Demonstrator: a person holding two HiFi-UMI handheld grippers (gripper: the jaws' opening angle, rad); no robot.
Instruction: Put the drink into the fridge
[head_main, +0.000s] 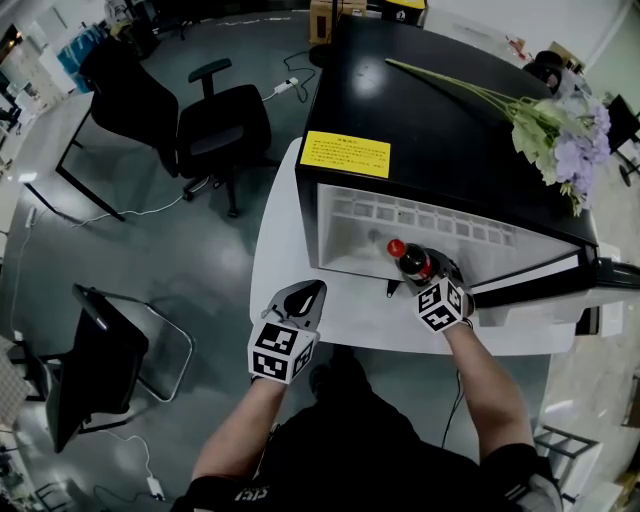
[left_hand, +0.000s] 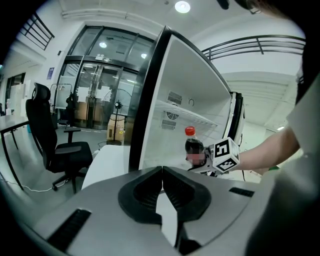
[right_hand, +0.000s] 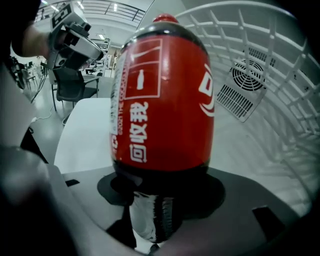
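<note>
Drink: a round plastic cola bottle (right_hand: 162, 100), glossy, dark liquid inside, with a red wrap label printed in white and a red screw cap.
Drink, place: I see it upright in the open mouth of the fridge (head_main: 450, 130), near the right side of the opening. I cannot tell if its base touches the floor inside.
Right gripper (head_main: 425, 280): its black ribbed pads are clamped on the bottle's dark lower body, below the label.
Left gripper (left_hand: 162, 187): smooth grey shell, black pads pressed together with nothing between them. It hangs over the near edge of the table (head_main: 280, 250), left of the fridge.
Fridge: boxy, glossy black outside and matt white plastic inside.
Interior: a white wire rack (right_hand: 280, 75) curves just beside the bottle, and a slotted vent grille (right_hand: 245, 95) sits in the back wall.
Fridge top: a yellow rectangular sticker (head_main: 345, 153) at the front left corner, and pale lilac flowers (head_main: 560, 130) on long green stems along the right edge.
Table: white, smooth, with rounded corners, and it carries the fridge.
</note>
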